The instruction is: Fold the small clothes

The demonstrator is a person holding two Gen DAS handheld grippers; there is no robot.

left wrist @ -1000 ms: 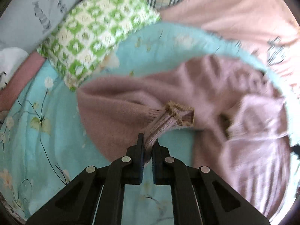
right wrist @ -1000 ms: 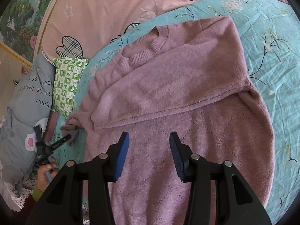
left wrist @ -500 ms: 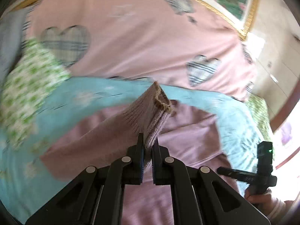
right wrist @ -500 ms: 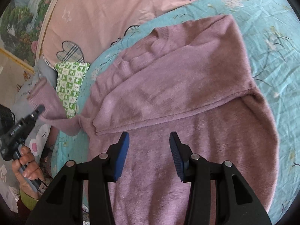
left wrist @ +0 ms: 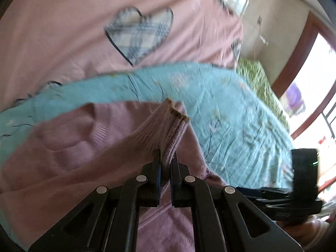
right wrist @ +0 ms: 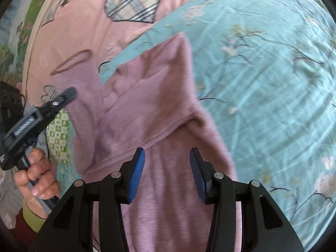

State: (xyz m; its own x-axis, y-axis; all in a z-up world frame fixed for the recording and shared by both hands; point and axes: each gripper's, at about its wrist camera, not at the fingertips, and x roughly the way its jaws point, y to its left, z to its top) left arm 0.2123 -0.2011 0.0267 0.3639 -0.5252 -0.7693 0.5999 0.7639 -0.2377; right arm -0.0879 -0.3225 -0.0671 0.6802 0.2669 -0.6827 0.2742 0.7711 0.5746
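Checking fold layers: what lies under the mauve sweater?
The teal floral sheet shows around the sweater; one sleeve is folded on top. Beneath the knit is hidden.

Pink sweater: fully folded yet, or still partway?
Partway. On the sweater one sleeve lies folded across the chest; the left gripper is shut on the other sleeve's cuff, lifted off the bed. Bottom half still spread flat.

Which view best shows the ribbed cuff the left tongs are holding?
The left wrist view: the ribbed cuff stands up close from the shut left tongs, ribbing and frayed edge clear. The right wrist view shows the same cuff only small and blurred at far left, its opening a loop above the raised sleeve.
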